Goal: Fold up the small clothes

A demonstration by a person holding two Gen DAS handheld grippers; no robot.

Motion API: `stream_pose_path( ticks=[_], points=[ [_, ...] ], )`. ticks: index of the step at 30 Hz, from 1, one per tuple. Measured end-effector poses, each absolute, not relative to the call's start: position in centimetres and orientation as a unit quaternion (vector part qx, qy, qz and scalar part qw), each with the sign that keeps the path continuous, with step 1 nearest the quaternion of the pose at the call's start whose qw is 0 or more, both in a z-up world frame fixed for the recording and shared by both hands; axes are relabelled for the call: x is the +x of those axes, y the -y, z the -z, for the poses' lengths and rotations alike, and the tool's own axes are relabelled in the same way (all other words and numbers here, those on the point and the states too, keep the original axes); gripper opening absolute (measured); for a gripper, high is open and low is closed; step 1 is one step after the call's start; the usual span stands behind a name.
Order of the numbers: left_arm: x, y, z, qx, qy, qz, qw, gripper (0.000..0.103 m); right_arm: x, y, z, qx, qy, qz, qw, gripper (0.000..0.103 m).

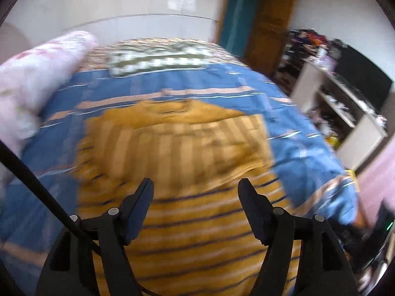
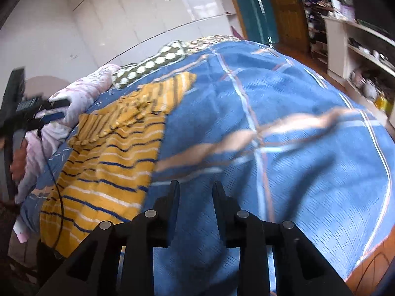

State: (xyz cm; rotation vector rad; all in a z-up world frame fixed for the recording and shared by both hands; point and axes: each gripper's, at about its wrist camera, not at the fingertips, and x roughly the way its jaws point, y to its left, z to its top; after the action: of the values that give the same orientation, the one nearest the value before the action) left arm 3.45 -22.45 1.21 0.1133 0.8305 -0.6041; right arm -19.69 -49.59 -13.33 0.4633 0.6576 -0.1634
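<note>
A mustard-yellow garment with navy and white stripes lies on the blue bedspread. Its far part is folded over, with the stripes running the other way. My left gripper hovers over the garment's near half, jaws wide apart and nothing between them; this view is blurred. In the right wrist view the garment lies to the left. My right gripper is over bare bedspread beside the garment's right edge, jaws parted and nothing between them.
A rolled pink quilt lies along the bed's left side and a green polka-dot pillow at the far end. White shelves with clutter stand to the right, a wooden door behind. A black cable crosses the garment's left edge.
</note>
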Motion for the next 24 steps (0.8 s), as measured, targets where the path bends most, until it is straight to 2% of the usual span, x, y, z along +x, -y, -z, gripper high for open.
stream_pose_path(
  ticks=[6,8,11,15,16,17,18,24],
  points=[
    [1.4,12.8,0.1,-0.002,-0.397,0.213,0.893,0.072,-11.7,47.7,8.9,0.174,-0.302,0.031,0.937,0.032],
    [0.3,9.9,0.5,-0.031,-0.394,0.196,0.897,0.073,-7.3,47.6,8.3,0.18,-0.309,0.01,0.934,0.041],
    [-1.2,6.8,1.2,-0.059,-0.393,0.173,0.901,0.074,-1.0,47.6,8.8,0.195,-0.34,0.01,0.92,0.043],
    [-2.4,3.7,1.6,-0.063,-0.389,0.154,0.906,0.074,5.4,47.3,12.4,0.173,-0.421,0.063,0.888,0.043],
    [-2.6,2.9,1.6,-0.058,-0.384,0.145,0.91,0.076,6.2,47.0,13.0,0.166,-0.435,0.062,0.883,0.036],
    [-2.7,2.0,1.5,-0.053,-0.377,0.132,0.915,0.077,6.4,46.5,13.1,0.157,-0.438,0.054,0.883,0.01],
    [-2.7,1.3,1.5,-0.051,-0.372,0.123,0.919,0.078,6.4,46.2,12.8,0.144,-0.438,0.051,0.886,0.005],
    [-1.6,-1.9,3.1,-0.085,-0.387,0.11,0.911,0.078,4.9,48.5,9.3,0.119,-0.389,0.101,0.908,0.004]
  ],
)
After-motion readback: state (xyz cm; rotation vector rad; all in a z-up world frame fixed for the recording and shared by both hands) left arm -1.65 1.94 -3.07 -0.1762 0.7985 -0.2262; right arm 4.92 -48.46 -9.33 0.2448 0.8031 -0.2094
